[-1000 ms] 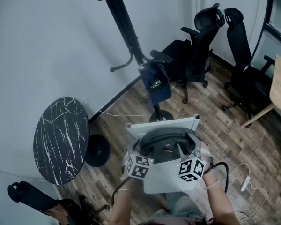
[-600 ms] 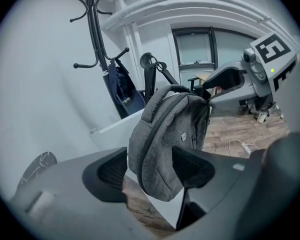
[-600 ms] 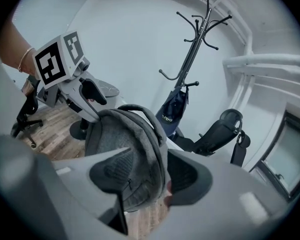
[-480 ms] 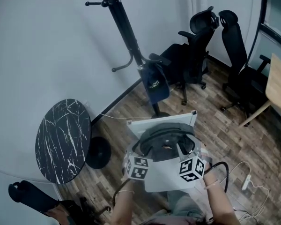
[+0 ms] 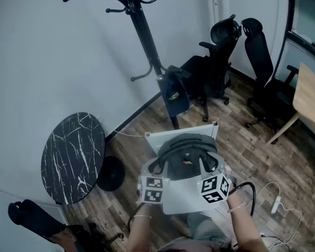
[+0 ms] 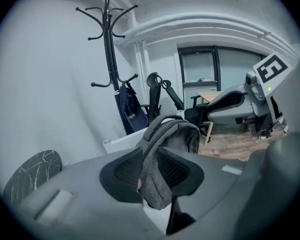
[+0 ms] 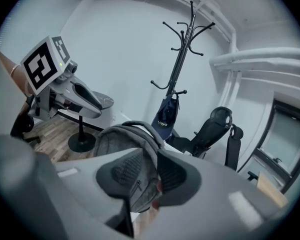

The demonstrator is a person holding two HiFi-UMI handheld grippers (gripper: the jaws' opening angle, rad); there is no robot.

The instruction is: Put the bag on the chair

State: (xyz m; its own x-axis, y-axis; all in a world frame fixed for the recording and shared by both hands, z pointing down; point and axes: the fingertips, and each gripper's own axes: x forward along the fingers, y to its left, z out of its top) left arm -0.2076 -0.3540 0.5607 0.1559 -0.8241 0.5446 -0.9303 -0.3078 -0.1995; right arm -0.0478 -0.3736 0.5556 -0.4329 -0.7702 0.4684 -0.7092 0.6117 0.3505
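The grey backpack [image 5: 186,150] sits on the white table [image 5: 179,134], its top pulled higher than a second ago. The left gripper [image 5: 157,168] and the right gripper [image 5: 205,167] have just closed, each clamping a strap. The lift seems begun, and the office chair [image 5: 212,72] stands well apart.

Side by side near the person, left gripper [image 5: 157,168] and right gripper [image 5: 206,167] tilt downward, jaws just closed onto the bag [image 5: 186,150].

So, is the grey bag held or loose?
Held: left tongs and right tongs, which have just been closing, each pinch fabric of the grey bag.
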